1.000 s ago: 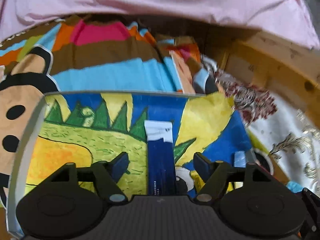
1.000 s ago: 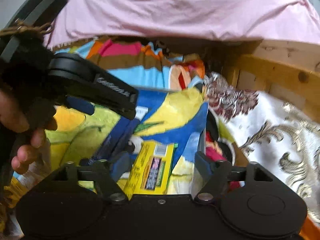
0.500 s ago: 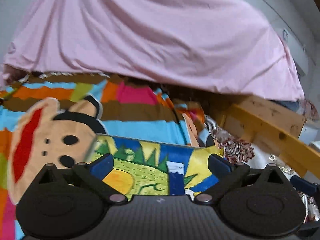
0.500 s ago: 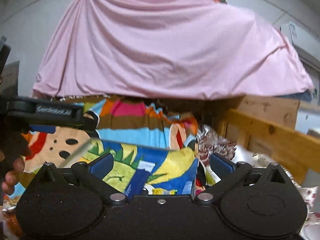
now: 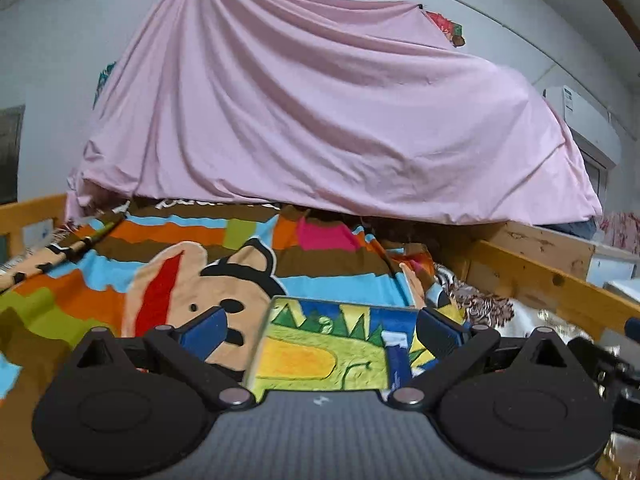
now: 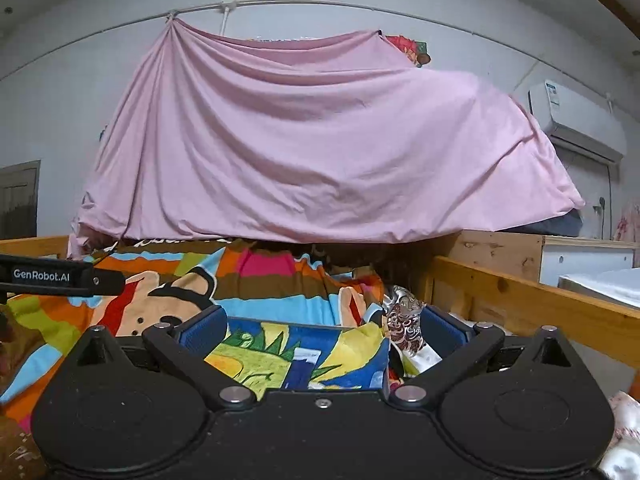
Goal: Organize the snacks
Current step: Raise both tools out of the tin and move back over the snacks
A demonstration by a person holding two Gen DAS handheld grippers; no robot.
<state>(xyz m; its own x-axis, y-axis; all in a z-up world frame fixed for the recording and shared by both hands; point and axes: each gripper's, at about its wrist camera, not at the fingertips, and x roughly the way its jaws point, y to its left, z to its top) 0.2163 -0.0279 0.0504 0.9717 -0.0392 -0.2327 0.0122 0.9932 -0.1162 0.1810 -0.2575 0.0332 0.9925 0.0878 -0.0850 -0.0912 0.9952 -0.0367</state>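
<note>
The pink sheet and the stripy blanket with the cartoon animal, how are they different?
The pink sheet is one plain colour; the stripy blanket has many colours and a cartoon face. The pink sheet hangs up high from a line by the wall; the stripy blanket lies spread low on the bed, beneath it. Both are soft, wrinkled cloth.

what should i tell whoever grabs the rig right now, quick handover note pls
Left gripper: jaws just opened wide, nothing between them.
Right gripper: same, jaws just opened wide, empty.
Snacks: a dark blue packet lies in the dinosaur-print tray on the colourful blanket. The yellow packet is hidden behind the right gripper's body.
Done: at least the blue packet is in the tray.
Left: check for loose snacks; none show in either view.
</note>
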